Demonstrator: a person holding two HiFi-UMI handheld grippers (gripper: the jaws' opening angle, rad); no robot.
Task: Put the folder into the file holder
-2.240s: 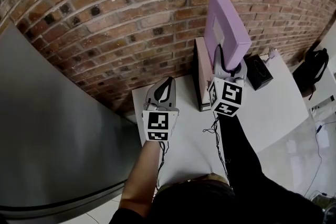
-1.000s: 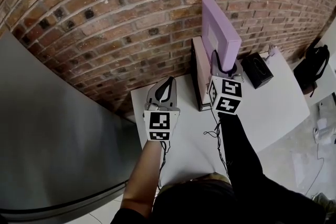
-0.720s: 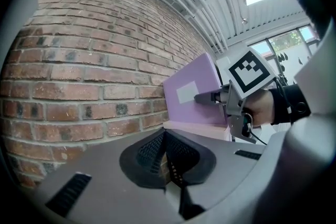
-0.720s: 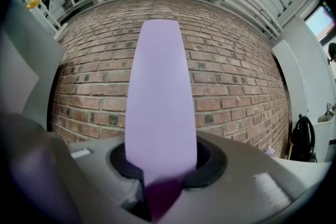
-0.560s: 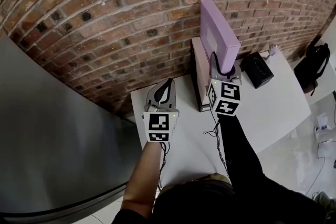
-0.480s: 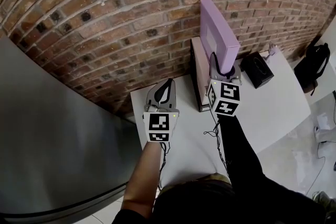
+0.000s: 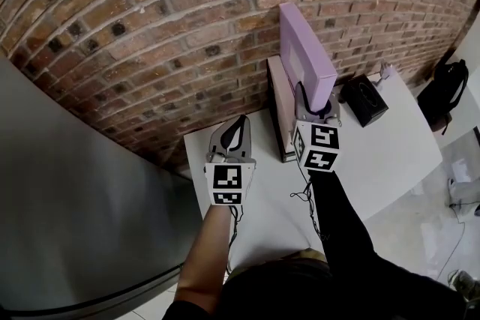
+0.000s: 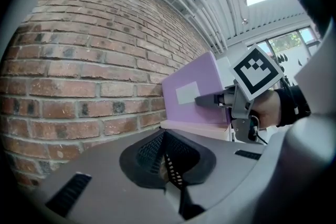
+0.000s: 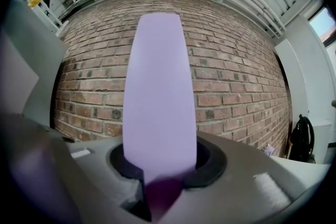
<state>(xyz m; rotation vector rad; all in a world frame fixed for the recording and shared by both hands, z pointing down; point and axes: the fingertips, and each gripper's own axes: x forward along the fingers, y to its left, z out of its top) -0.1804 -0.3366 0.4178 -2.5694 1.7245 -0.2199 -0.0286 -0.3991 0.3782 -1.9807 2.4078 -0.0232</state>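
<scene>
A: Your right gripper (image 7: 311,91) is clamped on the folder (image 7: 306,49). Its jaws stand part-way apart, pressed on the near edge of the purple cover, low down.

B: Your right gripper view agrees. The folder (image 9: 160,92) rises straight up out of the right gripper (image 9: 163,186) and fills the middle, with the brick wall (image 9: 236,60) behind it.

A: You have the folder upright, at 1 o'clock from you, over the holder (image 7: 277,105). The holder stands on the table (image 7: 390,146) with its far end against the wall (image 7: 150,19).

B: From your left gripper view, the folder (image 8: 191,94) meets the top of the pale pink holder (image 8: 194,128) at its lower edge. How deep it sits inside, you cannot tell from here. You also see the right gripper (image 8: 202,99) on the folder at 3 o'clock.

A: Your left gripper (image 7: 238,124) is closed with nothing in it. Its jaws meet at the tips (image 8: 164,136). It hangs over the table at 11 o'clock, at 9 o'clock of the holder and apart from it.

B: A black box (image 7: 364,100) lies on the table at 3 o'clock of the holder, near the wall. A black bag (image 7: 448,90) sits off the table, farther out at 3 o'clock.
</scene>
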